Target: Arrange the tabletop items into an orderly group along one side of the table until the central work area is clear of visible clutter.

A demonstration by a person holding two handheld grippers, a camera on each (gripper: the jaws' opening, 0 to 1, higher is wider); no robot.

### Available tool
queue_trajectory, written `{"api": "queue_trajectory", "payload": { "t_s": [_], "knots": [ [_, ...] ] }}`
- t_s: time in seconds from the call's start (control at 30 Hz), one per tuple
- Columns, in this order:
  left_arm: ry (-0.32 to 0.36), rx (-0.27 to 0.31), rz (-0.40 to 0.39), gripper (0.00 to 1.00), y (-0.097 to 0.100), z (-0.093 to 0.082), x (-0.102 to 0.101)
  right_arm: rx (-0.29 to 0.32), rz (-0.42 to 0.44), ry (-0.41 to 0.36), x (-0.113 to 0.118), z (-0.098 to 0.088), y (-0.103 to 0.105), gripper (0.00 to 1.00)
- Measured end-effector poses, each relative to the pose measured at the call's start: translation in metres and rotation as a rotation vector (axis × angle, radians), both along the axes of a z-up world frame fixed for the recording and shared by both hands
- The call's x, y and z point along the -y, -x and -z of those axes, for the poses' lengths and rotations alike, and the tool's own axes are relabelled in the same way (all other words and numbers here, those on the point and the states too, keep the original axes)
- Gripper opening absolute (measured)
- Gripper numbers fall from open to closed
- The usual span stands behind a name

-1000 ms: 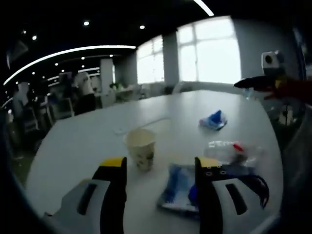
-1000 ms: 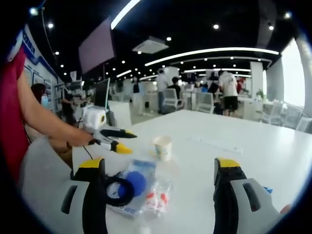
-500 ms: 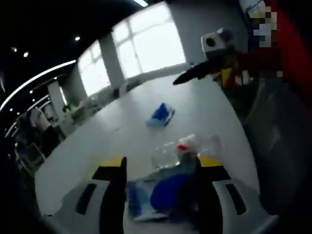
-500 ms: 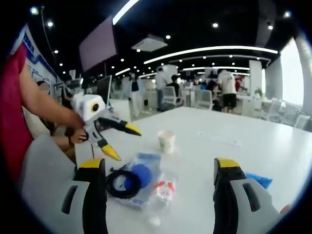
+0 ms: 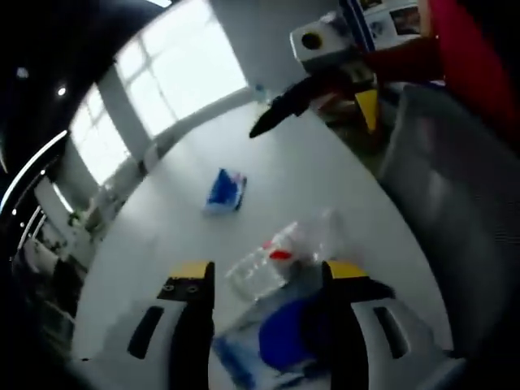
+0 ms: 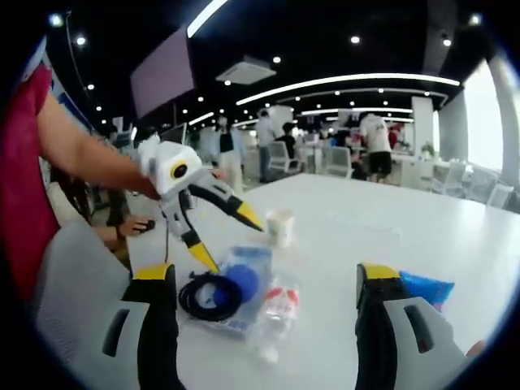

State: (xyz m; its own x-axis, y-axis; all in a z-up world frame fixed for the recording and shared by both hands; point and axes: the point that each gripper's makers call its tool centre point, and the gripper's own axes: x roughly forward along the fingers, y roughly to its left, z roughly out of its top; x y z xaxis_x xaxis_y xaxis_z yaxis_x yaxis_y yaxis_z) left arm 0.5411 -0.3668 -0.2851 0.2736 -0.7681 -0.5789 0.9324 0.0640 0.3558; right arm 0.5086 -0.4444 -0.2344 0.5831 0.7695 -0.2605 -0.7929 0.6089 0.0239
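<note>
left tongs (image 5: 264,280) hover with their jaws spread and empty over the near cluster on the white table (image 5: 309,175); in the right gripper view the same tool (image 6: 223,236) enters from the left, tips splayed above the pile. right tongs (image 6: 264,284) are likewise wide apart and hold nothing. the cluster comprises a blue-printed packet (image 6: 244,272) with a round blue piece on it, a black cable coil (image 6: 209,296) lying on its left end, and a crumpled clear plastic bottle with a red label (image 6: 279,305) just right of it. a paper cup (image 6: 280,227) stands upright farther off, and a blue wrapper (image 6: 426,288) lies apart to the right, near the right jaw; in the left gripper view that wrapper (image 5: 225,189) sits well beyond the bottle (image 5: 272,264).

judged step: lowering the left tongs onto the packet or bottle to gather it. to do this well, the jaws should straddle one item only, come down square to the table, and close on a firm edge; the bottle looks light and springy and could squirt sideways, and the loose coil may drag along if the packet is lifted from beneath it.
</note>
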Motion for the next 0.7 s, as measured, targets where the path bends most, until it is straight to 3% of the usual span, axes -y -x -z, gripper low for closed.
{"api": "queue_trajectory", "payload": {
  "t_s": [0.47, 0.7],
  "knots": [
    [-0.172, 0.006, 0.176, 0.48, -0.017, 0.039, 0.033, -0.03, 0.024, -0.002, 0.006, 0.012, 0.002, 0.9],
    [-0.252, 0.035, 0.254, 0.45, -0.025, 0.056, 0.042, -0.044, 0.044, -0.003, 0.015, 0.017, 0.002, 0.9]
  ]
}}
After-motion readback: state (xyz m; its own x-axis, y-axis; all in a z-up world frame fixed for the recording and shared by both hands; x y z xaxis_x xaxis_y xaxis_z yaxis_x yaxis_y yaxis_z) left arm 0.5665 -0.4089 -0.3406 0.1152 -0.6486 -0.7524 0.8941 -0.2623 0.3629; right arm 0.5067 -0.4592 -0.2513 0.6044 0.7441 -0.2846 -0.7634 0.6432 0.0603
